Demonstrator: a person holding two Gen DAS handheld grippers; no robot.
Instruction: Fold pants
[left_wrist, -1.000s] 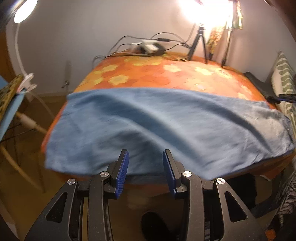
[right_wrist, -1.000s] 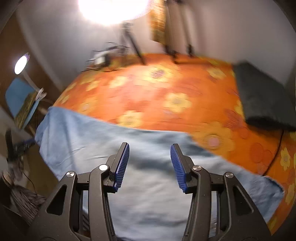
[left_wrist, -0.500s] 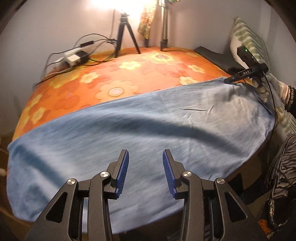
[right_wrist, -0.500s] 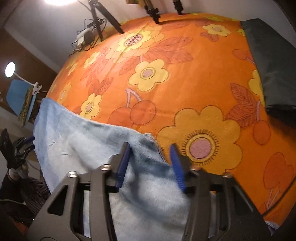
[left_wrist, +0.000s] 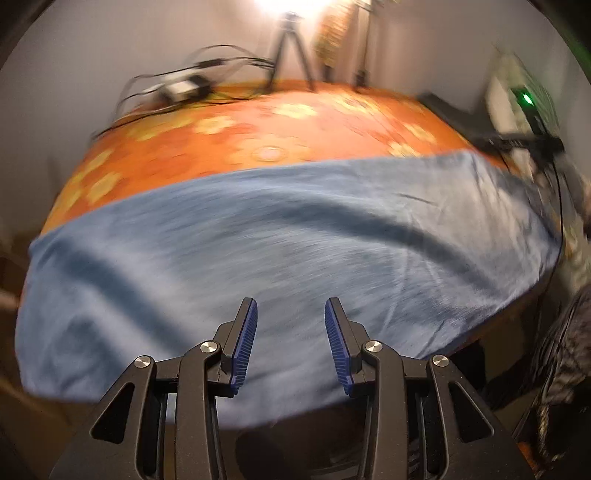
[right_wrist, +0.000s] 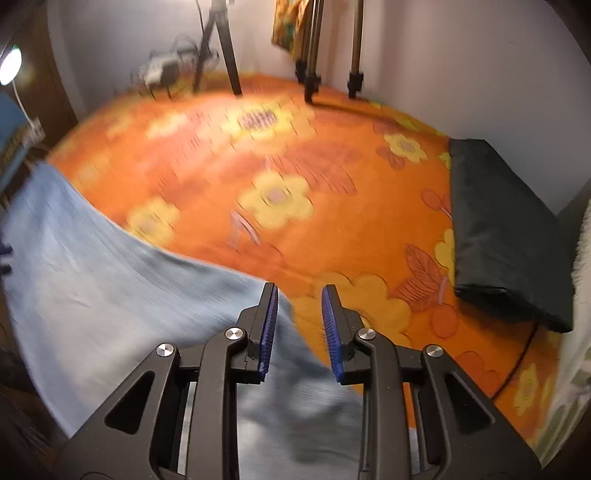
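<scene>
Light blue pants (left_wrist: 295, 251) lie spread flat across the near edge of a bed with an orange flowered cover (left_wrist: 266, 129). My left gripper (left_wrist: 291, 332) is open and empty above the near middle of the pants. In the right wrist view the pants (right_wrist: 110, 288) fill the lower left. My right gripper (right_wrist: 299, 317) is open and empty, hovering over the pants' far right corner where the fabric meets the cover (right_wrist: 295, 184). Both views are blurred by motion.
A folded black cloth (right_wrist: 506, 229) lies at the bed's right side. Tripod legs (right_wrist: 310, 74) and a power strip with cables (left_wrist: 184, 86) stand at the far edge by the wall. A lamp (right_wrist: 11, 70) is at the left.
My left gripper has swung slightly left and back over the pants. My right gripper has pulled up and turned right, off the pants' corner toward the black cloth. Both stay open.
</scene>
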